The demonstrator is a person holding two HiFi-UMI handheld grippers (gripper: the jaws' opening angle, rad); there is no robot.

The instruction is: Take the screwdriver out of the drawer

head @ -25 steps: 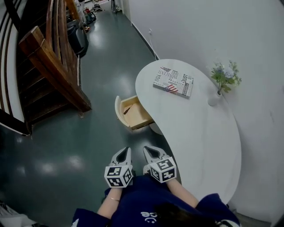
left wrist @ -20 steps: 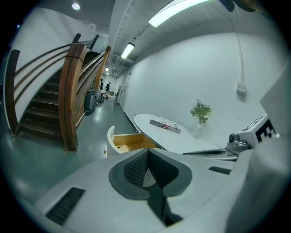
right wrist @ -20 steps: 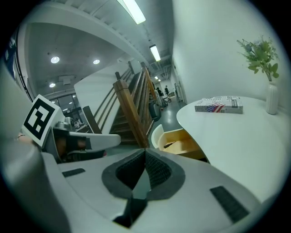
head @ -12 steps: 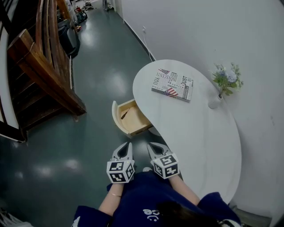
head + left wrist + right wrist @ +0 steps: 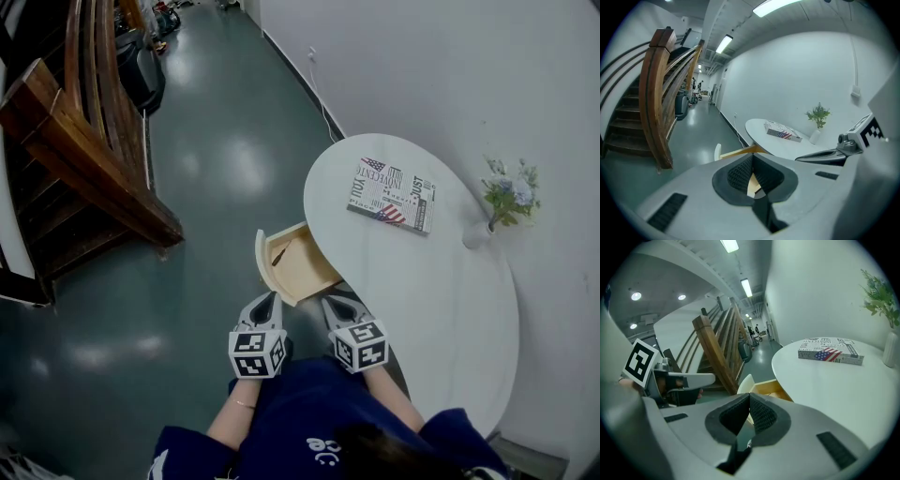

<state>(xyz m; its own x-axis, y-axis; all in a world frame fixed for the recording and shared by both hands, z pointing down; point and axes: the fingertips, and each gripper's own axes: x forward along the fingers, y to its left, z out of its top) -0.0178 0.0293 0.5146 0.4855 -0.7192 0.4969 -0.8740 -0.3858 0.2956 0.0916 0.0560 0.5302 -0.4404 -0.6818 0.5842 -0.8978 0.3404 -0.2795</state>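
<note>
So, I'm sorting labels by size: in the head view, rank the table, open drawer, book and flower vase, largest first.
1. white table
2. open drawer and book: about alike, so unranked
3. flower vase

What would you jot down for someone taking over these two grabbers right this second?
Left gripper: jaws together, nothing between them.
Right gripper: jaws together, also empty.
Both are held side by side in front of the person, pointing towards the drawer.
Things: the drawer is pulled open from under the white table. A small dark tool, apparently the screwdriver, lies near its front panel.
Done: the drawer is open.
Left: open one gripper, reach in, close on the screwdriver and lift it out.
</note>
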